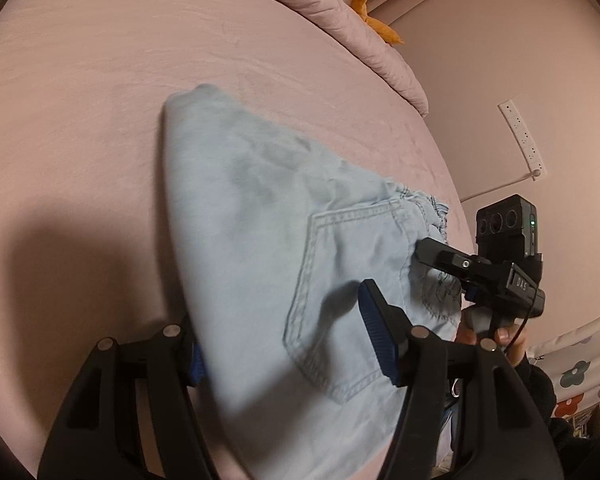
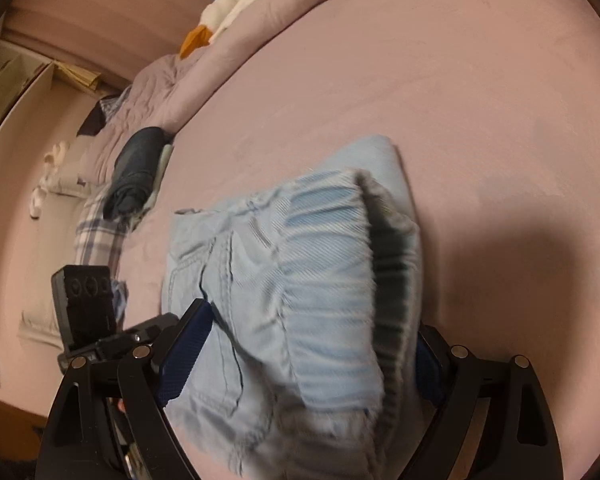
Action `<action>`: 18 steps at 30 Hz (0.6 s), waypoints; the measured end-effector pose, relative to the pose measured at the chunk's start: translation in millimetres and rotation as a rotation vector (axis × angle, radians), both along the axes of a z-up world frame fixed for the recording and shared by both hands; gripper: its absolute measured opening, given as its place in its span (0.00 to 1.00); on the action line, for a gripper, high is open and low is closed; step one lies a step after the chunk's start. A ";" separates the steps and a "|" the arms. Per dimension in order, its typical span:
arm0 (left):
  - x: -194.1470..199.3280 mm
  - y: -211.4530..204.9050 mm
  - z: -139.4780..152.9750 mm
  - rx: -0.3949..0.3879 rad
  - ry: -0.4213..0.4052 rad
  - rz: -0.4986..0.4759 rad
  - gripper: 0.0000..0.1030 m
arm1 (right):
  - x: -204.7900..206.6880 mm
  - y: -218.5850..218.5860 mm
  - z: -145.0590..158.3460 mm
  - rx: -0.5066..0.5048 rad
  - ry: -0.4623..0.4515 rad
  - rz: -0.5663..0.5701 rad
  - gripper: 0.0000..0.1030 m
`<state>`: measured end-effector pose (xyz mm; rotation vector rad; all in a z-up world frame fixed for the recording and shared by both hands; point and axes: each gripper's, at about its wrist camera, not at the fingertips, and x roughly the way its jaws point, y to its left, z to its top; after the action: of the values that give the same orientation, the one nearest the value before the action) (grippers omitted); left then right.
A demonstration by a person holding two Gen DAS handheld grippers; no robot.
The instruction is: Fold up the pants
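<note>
Light blue denim pants (image 1: 268, 248) lie folded on the pink bed sheet (image 1: 100, 100), back pocket up. My left gripper (image 1: 288, 340) is open, its blue-padded fingers (image 1: 376, 340) straddling the near edge of the pants. In the right wrist view the pants (image 2: 300, 280) show their gathered elastic waistband close to the camera. My right gripper (image 2: 304, 356) is open around the waistband end, a blue pad on each side. The right gripper also shows in the left wrist view (image 1: 428, 254), resting on the waistband. The left gripper's body shows in the right wrist view (image 2: 100, 320).
A pink quilt (image 1: 340, 12) and a white plush toy with orange feet (image 1: 376, 20) lie at the head of the bed. Dark folded clothes (image 2: 136, 172) and a plaid garment (image 2: 96, 236) sit at the bed's edge. A wall power strip (image 1: 524, 140) is on the right.
</note>
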<state>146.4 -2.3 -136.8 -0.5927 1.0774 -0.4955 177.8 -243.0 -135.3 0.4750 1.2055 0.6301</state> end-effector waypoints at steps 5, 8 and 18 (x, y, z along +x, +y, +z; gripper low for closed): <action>1.1 2.4 4.8 0.057 -0.005 0.036 0.31 | -2.9 12.1 6.1 -0.023 -0.042 -0.031 0.61; -2.6 7.1 15.6 0.103 -0.037 0.053 0.29 | -5.9 17.5 16.0 -0.077 -0.084 -0.040 0.55; -4.4 67.6 58.9 0.233 -0.153 0.163 0.26 | 2.5 63.4 56.8 -0.070 -0.230 0.026 0.49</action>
<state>142.0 65.3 -77.9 -0.4254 0.9170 -0.2635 180.3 -179.5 -78.6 0.3190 1.0131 0.6440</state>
